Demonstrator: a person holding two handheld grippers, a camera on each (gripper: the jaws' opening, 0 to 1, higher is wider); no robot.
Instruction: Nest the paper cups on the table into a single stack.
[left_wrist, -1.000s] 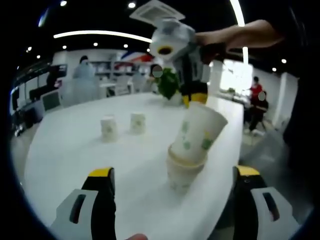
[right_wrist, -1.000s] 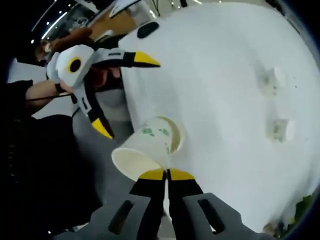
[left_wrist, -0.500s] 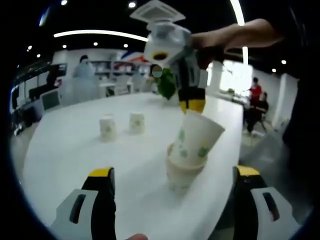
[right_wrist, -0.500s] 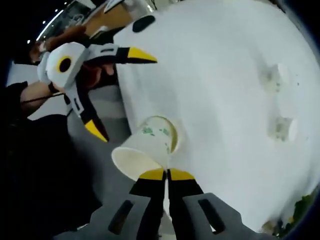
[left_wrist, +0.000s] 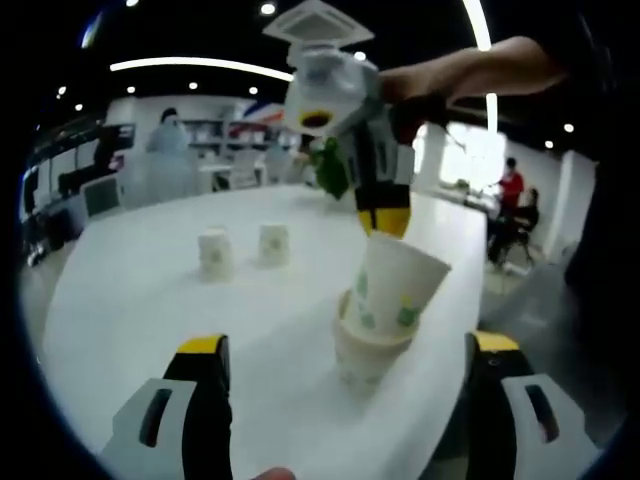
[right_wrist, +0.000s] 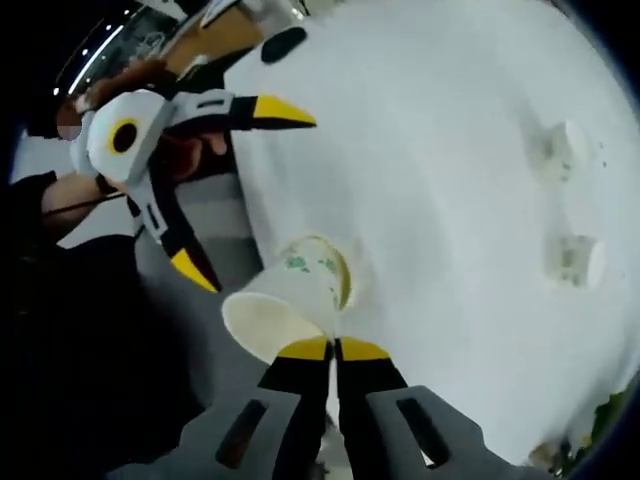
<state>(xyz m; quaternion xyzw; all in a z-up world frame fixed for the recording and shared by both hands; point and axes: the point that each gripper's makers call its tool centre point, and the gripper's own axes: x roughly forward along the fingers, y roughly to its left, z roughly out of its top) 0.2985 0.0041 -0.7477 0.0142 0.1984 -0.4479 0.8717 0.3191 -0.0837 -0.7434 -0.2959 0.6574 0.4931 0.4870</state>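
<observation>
On the white table (left_wrist: 140, 300) stands a paper cup (left_wrist: 362, 358) with green print. A second cup (left_wrist: 396, 288) leans tilted with its base inside the standing one. My right gripper (left_wrist: 384, 221) comes down from above and is shut on that tilted cup's rim. The same grip shows in the right gripper view, with the right gripper (right_wrist: 333, 348) pinching the cup (right_wrist: 283, 306). Two more cups (left_wrist: 213, 255) (left_wrist: 274, 244) stand upside down farther back. My left gripper (left_wrist: 348, 345) is open, one jaw on each side of the stack and well clear of it; the left gripper (right_wrist: 240, 190) also hangs open off the table's edge.
The stack stands close to the table's edge (left_wrist: 470, 300), with floor beyond. A green plant (left_wrist: 333, 172) stands at the table's far end. Several people, desks and chairs fill the room behind. The two loose cups (right_wrist: 558, 150) (right_wrist: 576, 262) lie far across the table (right_wrist: 450, 200).
The held cup has sunk a little deeper into the standing cup and stands a bit more upright. My right gripper has shifted slightly with it. The left gripper stays open.
</observation>
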